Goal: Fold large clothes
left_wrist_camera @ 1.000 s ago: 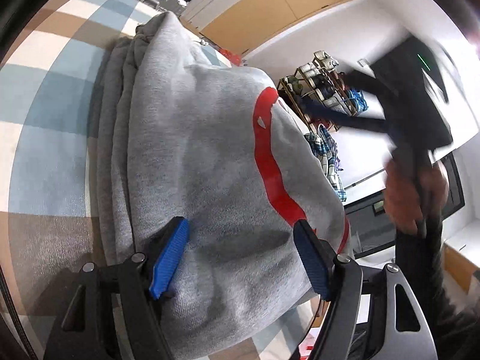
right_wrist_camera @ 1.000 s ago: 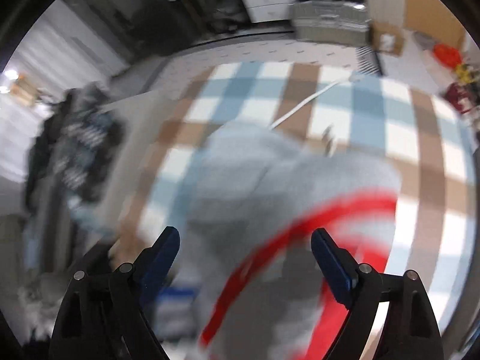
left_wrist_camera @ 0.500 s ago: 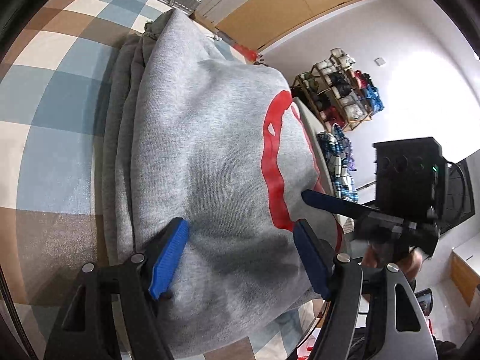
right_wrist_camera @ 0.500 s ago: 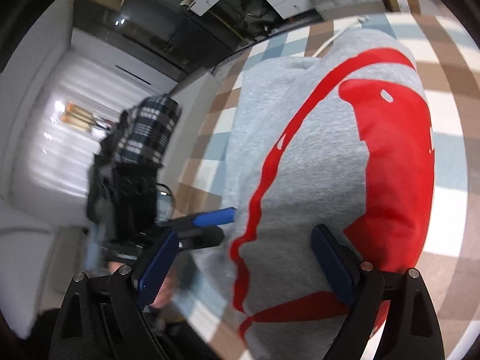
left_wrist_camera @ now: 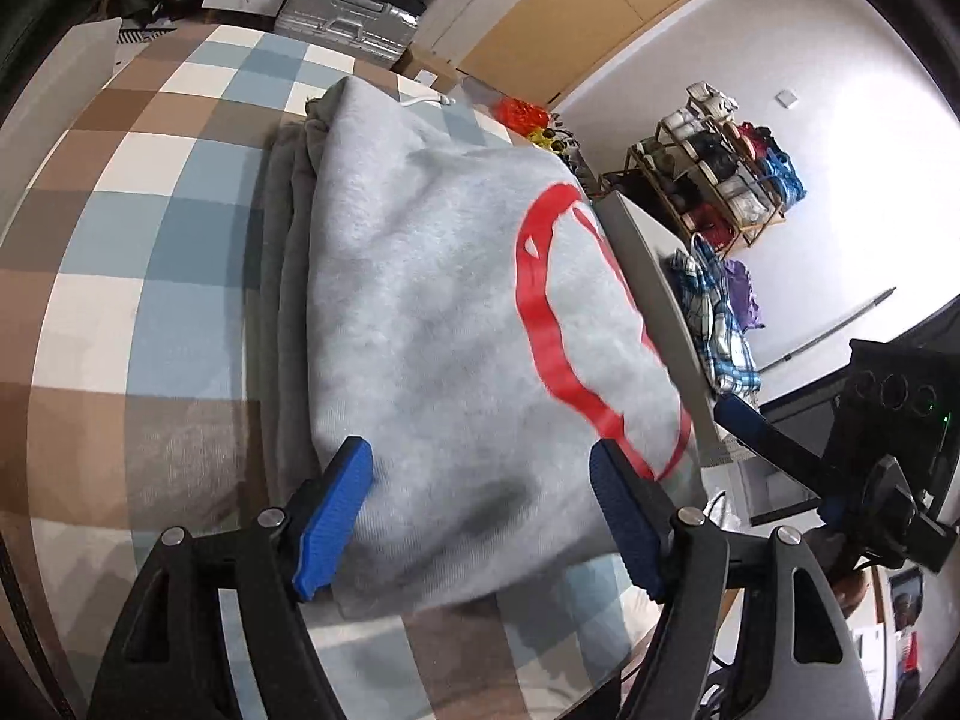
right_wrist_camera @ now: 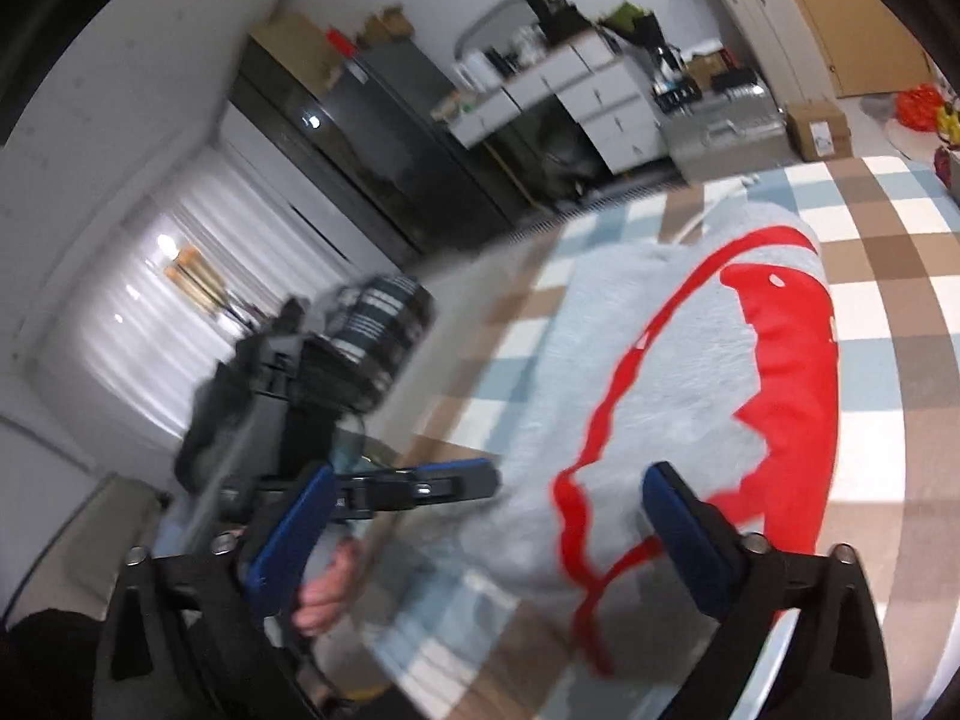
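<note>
While the grey sweatshirt [left_wrist_camera: 432, 324] is lying folded into a thick bundle on the checked cloth [left_wrist_camera: 150, 264], with its red print facing up and its layered edges stacked along the side away from the print, both tools are standing off it. The left gripper [left_wrist_camera: 480, 510] is hovering at the bundle's near edge with jaws apart; fabric is showing between the pads, but they are not pressing on it. The right gripper [right_wrist_camera: 480, 534] is sitting at the printed corner of the sweatshirt, its jaws having just been opening to full spread, with the corner lying between them and nothing clamped. Judging from the compact shape, the folding appears to be largely done and the step in hand seems to be a release and check of the last fold. Any next move would be calling for a light press to flatten the rounded top, or a two-sided grip under the sweatshirt's near edge to shift it without spilling the layers.
</note>
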The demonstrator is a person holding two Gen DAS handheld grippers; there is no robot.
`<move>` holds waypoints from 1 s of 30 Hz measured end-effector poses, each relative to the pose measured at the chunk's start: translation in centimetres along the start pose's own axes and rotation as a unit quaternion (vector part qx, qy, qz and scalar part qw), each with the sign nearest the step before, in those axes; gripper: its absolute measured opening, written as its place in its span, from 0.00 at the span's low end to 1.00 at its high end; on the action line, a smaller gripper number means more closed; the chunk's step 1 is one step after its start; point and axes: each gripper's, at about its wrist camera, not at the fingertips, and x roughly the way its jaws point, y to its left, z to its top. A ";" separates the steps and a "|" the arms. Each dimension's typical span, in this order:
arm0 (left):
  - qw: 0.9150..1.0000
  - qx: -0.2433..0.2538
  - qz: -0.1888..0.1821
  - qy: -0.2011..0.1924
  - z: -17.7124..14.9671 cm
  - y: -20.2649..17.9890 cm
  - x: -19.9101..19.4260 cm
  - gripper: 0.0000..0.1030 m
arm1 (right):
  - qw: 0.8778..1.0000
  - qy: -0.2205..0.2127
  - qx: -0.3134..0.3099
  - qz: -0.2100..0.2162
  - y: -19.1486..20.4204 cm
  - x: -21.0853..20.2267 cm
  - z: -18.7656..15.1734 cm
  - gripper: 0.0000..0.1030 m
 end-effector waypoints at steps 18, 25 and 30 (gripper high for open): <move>0.995 0.050 0.090 0.018 -0.8 1.1 4.3 0.73 | 0.995 0.062 0.083 -0.014 -4.2 3.7 -3.6 1.00; 0.994 0.057 0.087 0.017 -1.6 1.3 3.9 0.75 | 0.994 0.058 0.097 0.007 -4.9 3.6 -3.9 1.00; 0.996 0.054 0.070 0.019 -1.4 1.1 3.7 0.77 | 0.994 0.065 0.091 -0.016 -4.2 4.2 -3.4 1.00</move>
